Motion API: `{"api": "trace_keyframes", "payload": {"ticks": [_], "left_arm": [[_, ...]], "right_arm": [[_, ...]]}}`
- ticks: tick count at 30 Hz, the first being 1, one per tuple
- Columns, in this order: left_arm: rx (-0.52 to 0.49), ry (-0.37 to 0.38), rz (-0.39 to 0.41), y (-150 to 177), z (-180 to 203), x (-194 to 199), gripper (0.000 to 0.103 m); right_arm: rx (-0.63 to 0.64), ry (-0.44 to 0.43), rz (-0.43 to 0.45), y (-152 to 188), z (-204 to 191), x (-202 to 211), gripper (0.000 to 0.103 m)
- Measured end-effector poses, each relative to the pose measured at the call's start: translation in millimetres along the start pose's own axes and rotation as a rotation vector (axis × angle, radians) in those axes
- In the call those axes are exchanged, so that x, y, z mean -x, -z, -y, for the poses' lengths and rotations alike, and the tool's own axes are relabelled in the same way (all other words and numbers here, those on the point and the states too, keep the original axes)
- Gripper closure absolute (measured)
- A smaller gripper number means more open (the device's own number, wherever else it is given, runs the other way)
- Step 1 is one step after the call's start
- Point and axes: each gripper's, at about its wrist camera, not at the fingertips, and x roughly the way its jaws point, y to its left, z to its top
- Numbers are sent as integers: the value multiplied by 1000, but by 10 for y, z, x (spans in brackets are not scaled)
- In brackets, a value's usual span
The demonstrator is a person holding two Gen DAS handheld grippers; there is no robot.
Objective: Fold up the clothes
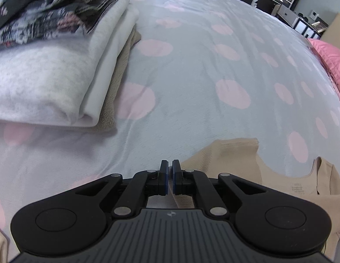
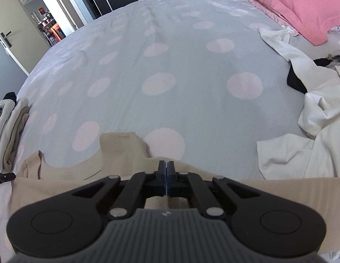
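A beige sleeveless top (image 1: 235, 164) lies flat on the near part of the bed, neckline and shoulder straps pointing away from me. My left gripper (image 1: 170, 164) is shut, its pads pinched along the top's left edge. In the right wrist view the same top (image 2: 126, 153) spreads under the gripper. My right gripper (image 2: 167, 164) is shut with its pads together on the top's far edge, beside a shoulder strap. How much cloth sits between either pair of pads is hidden.
The bed cover (image 1: 202, 65) is pale blue with pink dots. A stack of folded clothes (image 1: 49, 76) sits at the left. Unfolded white and dark clothes (image 2: 312, 131) lie at the right. A pink pillow (image 2: 290, 4) is at the far right.
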Motion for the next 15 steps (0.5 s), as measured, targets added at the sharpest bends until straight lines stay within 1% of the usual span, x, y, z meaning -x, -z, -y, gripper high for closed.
{"api": "trace_keyframes", "payload": {"ticks": [2,3,4,5,6,8,11,15], "left_arm": [[-11,1,-10,12,7,-24,101],[-22,7,-9,18,11,-17,100],[-33,15,-6,24,14,-4,100],[-44,6,11,32,15,35,99],[-57,-17,24,43,19,80,99],[-84,-26,28,75,4,179,97],[-107,6,21,176,-19,345,91],[-137,6,0,348,-11,538,91]], "right_arm": [[21,14,13,9,-18,-16,102],[22,24,8,12,-18,-19,100],[23,33,2,14,-17,-22,95],[23,43,-4,16,-17,-25,90],[21,43,-3,16,-10,-5,82],[16,41,0,16,4,36,82],[12,34,-4,29,18,99,82],[34,48,-15,58,34,224,78]]}}
